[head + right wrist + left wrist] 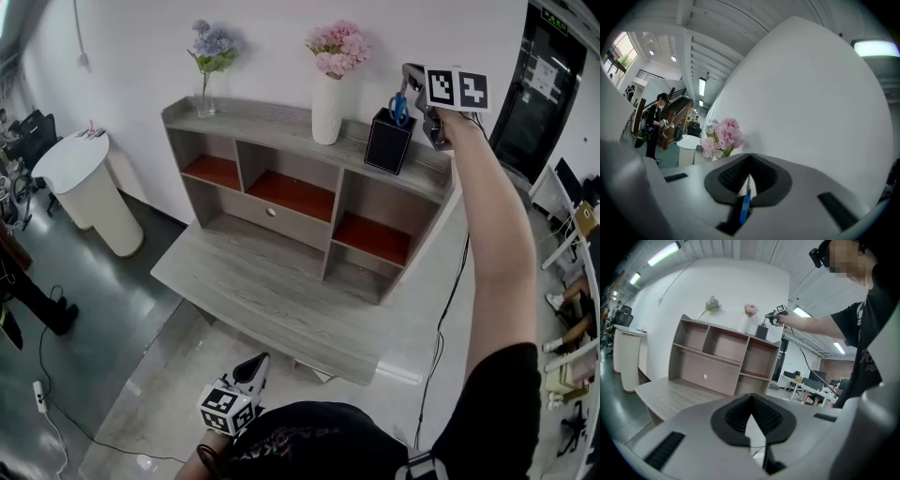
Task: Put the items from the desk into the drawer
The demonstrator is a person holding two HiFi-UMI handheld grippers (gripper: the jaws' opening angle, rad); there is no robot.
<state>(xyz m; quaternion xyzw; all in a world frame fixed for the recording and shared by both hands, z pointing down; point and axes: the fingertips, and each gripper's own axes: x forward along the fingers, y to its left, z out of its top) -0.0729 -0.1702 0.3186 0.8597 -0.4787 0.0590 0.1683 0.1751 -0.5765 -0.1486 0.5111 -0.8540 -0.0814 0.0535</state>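
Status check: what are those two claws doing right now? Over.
Right gripper shut on blue-handled scissors, above black holder. Left gripper shut, empty. Drawer closed, must open first.

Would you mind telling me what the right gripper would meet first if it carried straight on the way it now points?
Most likely the white wall: the right gripper, shut on blue scissors, aims just right of the pink flowers, though depth is hard to judge.
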